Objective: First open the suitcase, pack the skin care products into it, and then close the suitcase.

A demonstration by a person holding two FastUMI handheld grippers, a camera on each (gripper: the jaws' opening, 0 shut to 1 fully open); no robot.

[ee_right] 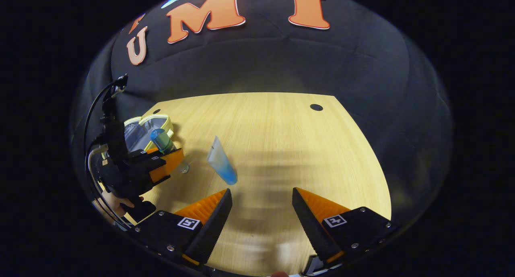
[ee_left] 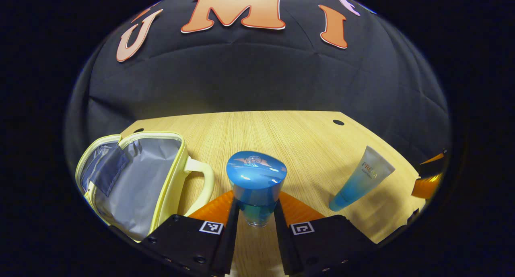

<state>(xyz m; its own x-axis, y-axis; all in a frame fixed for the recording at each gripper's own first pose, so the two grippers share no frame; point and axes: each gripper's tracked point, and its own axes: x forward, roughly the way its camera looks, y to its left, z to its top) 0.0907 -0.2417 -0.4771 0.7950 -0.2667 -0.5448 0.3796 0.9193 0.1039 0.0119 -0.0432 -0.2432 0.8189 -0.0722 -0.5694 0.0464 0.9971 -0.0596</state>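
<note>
A blue-capped bottle (ee_left: pixel 256 188) stands between the fingers of my left gripper (ee_left: pixel 256 212), which is shut on it just below the cap. To its left the pale yellow case (ee_left: pixel 132 184) lies open, its grey lining showing and its handle (ee_left: pixel 203 180) pointing toward the bottle. A blue-and-clear tube (ee_left: pixel 361 184) lies on the table to the right. In the right gripper view my right gripper (ee_right: pixel 261 212) is open over bare wood, with the tube (ee_right: pixel 222 166) ahead and left of it. Farther left in that view, the left gripper (ee_right: pixel 163 158) holds the bottle (ee_right: pixel 161 141) beside the case (ee_right: pixel 145 130).
The wooden table (ee_left: pixel 281 140) has round cable holes (ee_left: pixel 338 122) near its back corners and ends at the black cloth wall. A hand (ee_right: pixel 116 200) grips the left gripper, with cables (ee_right: pixel 92 120) rising from it.
</note>
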